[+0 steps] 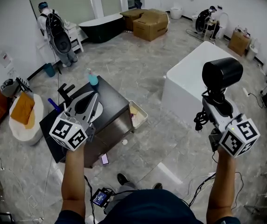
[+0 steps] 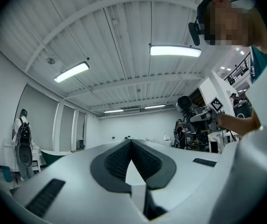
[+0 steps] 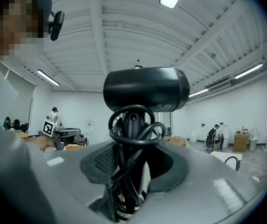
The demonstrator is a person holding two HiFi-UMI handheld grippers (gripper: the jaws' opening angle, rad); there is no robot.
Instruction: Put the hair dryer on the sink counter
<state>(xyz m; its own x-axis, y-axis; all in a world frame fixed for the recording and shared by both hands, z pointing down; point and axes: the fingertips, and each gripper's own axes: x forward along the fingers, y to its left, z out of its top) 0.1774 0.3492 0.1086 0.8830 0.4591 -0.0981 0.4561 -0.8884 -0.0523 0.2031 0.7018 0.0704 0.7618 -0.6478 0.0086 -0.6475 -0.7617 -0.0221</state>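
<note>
A black hair dryer (image 1: 222, 73) points its barrel upward in the head view's right half, its cord wound round the handle. My right gripper (image 1: 216, 105) is shut on that handle. In the right gripper view the hair dryer (image 3: 145, 89) stands upright between the jaws of the right gripper (image 3: 132, 149). The dark sink counter (image 1: 118, 102) stands lower left with a black faucet (image 1: 66, 90) and a blue bottle (image 1: 93, 78). My left gripper (image 1: 91, 99) hovers over the counter, shut and empty; in the left gripper view the pads of the left gripper (image 2: 131, 144) meet.
A white block (image 1: 189, 73) stands to the right of the counter. A white tray (image 1: 138, 114) and a phone (image 1: 104, 159) lie on the floor beside it. Cardboard boxes (image 1: 150, 22), a black bathtub (image 1: 101, 27) and a person (image 1: 54, 27) are at the back.
</note>
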